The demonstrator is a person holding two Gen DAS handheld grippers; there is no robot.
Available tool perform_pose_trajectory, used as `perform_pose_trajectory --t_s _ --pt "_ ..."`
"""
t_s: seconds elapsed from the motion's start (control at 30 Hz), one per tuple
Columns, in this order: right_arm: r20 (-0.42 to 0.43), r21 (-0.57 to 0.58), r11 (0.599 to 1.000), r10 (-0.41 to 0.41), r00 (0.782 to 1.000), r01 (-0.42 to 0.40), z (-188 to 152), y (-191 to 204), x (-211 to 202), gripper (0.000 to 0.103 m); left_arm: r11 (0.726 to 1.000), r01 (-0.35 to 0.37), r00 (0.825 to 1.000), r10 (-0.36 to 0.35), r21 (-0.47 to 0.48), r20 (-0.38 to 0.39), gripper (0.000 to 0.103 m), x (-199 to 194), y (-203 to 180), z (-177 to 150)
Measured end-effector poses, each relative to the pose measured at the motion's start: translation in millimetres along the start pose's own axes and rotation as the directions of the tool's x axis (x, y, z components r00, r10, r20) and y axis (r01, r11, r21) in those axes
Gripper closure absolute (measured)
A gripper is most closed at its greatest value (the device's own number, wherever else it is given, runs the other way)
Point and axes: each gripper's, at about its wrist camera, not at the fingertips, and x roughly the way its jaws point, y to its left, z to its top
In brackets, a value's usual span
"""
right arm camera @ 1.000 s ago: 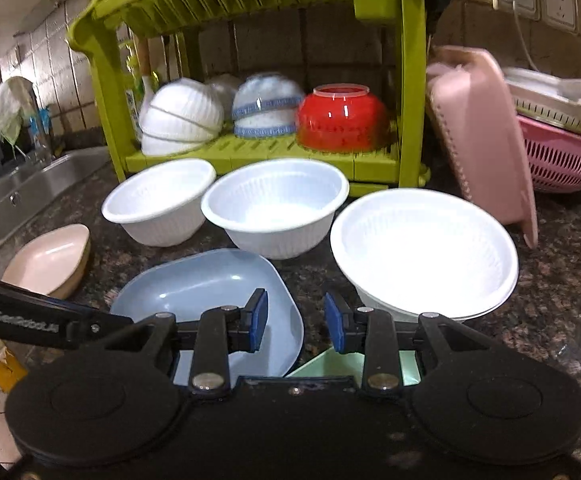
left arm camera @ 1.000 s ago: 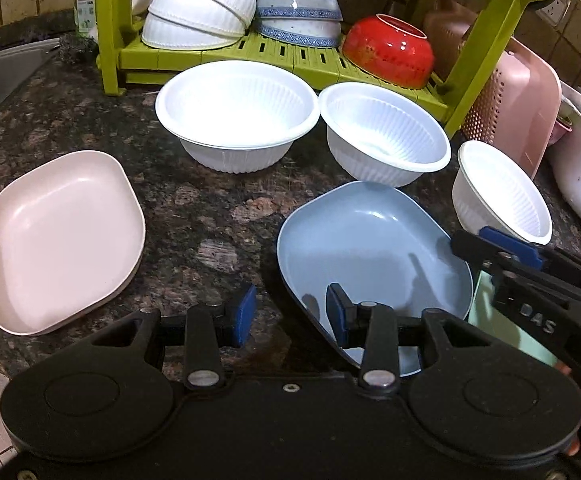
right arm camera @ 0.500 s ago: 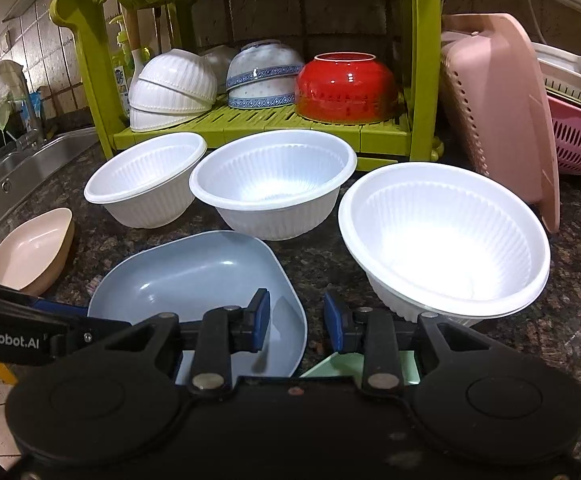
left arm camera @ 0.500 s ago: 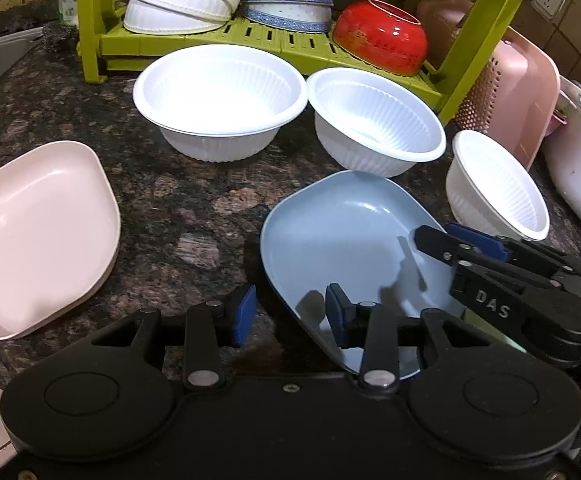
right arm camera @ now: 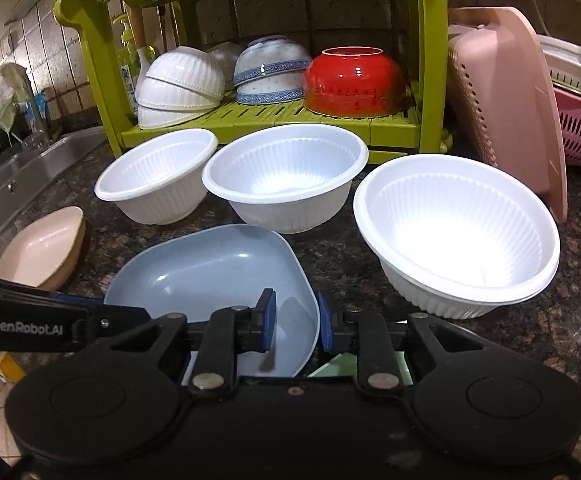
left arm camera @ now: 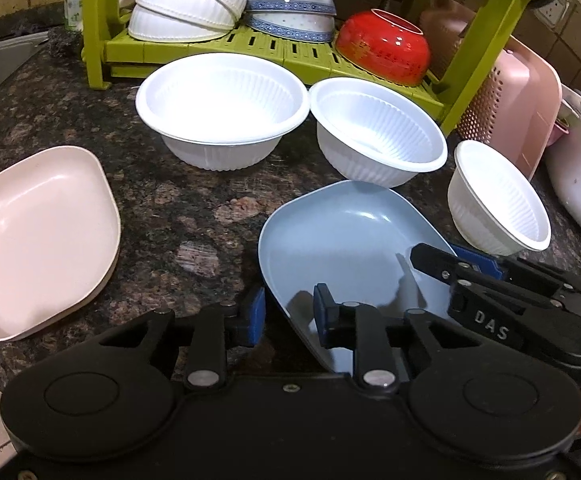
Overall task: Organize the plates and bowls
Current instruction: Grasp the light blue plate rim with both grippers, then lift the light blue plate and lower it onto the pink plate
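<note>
While your left tongs (left arm camera: 289, 314) and right tongs (right arm camera: 296, 319) straddle the shallow blue plastic plate's (left arm camera: 346, 240) opposite rims unclamped, nothing's stacked: three white ribbed bowls at twelve o'clock remain.

Your counter (left arm camera: 194, 208): speckled brown stone, polished. Blue plate (left arm camera: 342, 236): smooth, satin sheen, soft highlights. Pink plate (left arm camera: 38, 236): same matt-smooth finish. White bowls (left arm camera: 222, 108) before you: thin plastic, ribbed walls, glossy inside. Red bowl (right arm camera: 354, 80): glazed, very shiny. Rack (right arm camera: 274, 114): green plastic, slotted shelf. Pink basket (right arm camera: 502, 96): perforated plastic. Sink (right arm camera: 26, 176): brushed metal. Your gripper bodies: matt black plastic, blue pads (left arm camera: 256, 312).
</note>
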Motion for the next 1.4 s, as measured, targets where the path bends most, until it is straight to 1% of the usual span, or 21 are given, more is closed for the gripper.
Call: perform_pose_trajectory --t_s 0.13,0.27,0.4,0.5,0.63,0.73,0.83,1.03,1.1,1.2,1.4 --pt "0.01 0.002 1.0 0.02 1.0 -0.02 0.2 5.2 -7.1 0.079 1.0 0.0 1.0 0.0 -0.008 0.013 0.07 -7.2 3.5 -1.6" --pt "0.002 -0.019 0.999 0.032 0.999 -0.032 -2.6 15.3 -9.3 0.079 1.0 -0.022 0.999 0.022 -0.005 0.038 0.07 -14.7 6.8 -3.1" --pt "-0.03 -0.044 0.998 0.053 0.998 -0.054 -8.3 25.9 -9.8 0.079 0.998 -0.06 0.998 0.06 0.001 0.035 0.07 -15.4 12.3 -7.3" --pt "-0.071 -0.062 0.996 0.065 0.995 -0.069 -13.5 34.7 -8.7 0.08 0.996 -0.085 0.996 0.085 0.007 0.035 0.07 -16.8 17.6 -10.7" --pt "-0.074 -0.104 0.992 0.058 0.996 -0.066 -18.3 45.1 -10.9 0.08 0.996 -0.09 0.996 0.09 0.003 0.029 0.07 -18.9 25.7 -13.8" --pt "-0.076 -0.078 0.995 0.055 0.996 -0.061 -16.2 45.1 -9.4 0.079 0.997 -0.076 0.997 0.076 -0.012 0.019 0.07 -21.5 30.6 -14.8" --pt "-0.074 -0.051 0.997 0.052 0.996 -0.056 -14.4 43.4 -7.2 0.079 0.998 -0.054 0.998 0.055 -0.017 0.016 0.07 -26.2 32.5 -17.0" --pt "-0.061 -0.064 0.997 0.037 0.997 -0.041 -14.1 48.7 -4.0 0.079 0.998 -0.061 0.998 0.061 0.023 0.007 0.07 -26.8 27.9 -27.3" --pt "-0.057 -0.076 0.996 0.031 0.998 -0.035 -14.8 51.9 -4.4 0.081 0.996 -0.076 0.997 0.075 0.046 0.017 0.07 -27.7 24.9 -29.9" --pt "-0.048 -0.083 0.996 0.035 0.998 -0.039 -14.3 54.0 -8.2 0.082 0.994 -0.094 0.995 0.093 0.05 0.032 0.07 -28.9 24.5 -31.8" --pt "0.006 -0.087 0.994 0.062 0.998 -0.061 -8.9 60.1 -25.5 0.082 0.996 -0.084 0.992 0.08 0.036 0.096 0.07 -47.8 29.8 -29.0"
